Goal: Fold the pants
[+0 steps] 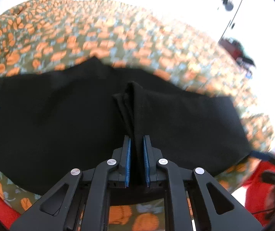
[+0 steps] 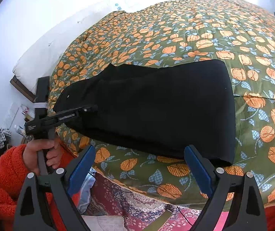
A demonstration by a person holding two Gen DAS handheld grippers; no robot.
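The black fabric pants lie on a bed covered with an olive-green quilt printed with orange flowers and pale blue leaves. They are laid flat as a long doubled panel, its broad squared end toward the right of the right wrist view and its narrower end toward the left, near the bed's edge.

The left tongs are closed on a bunched ridge of the black cloth; the blue pads press the gathered folds from both sides. The ridge stands up from the fabric just ahead of the tips. In the right wrist view the same left tongs meet the narrow end of the pants, held in a bare hand emerging from a fuzzy orange-red sleeve.

The right tongs stand wide open, their blue pads well apart, holding nothing. They sit near the long edge of the pants closest to the camera, not touching the cloth.

A patterned red rug lies on the floor below the bed edge. A white mattress edge on a dark wooden frame shows at the left, beside a white wall. The left wrist view is motion-blurred.
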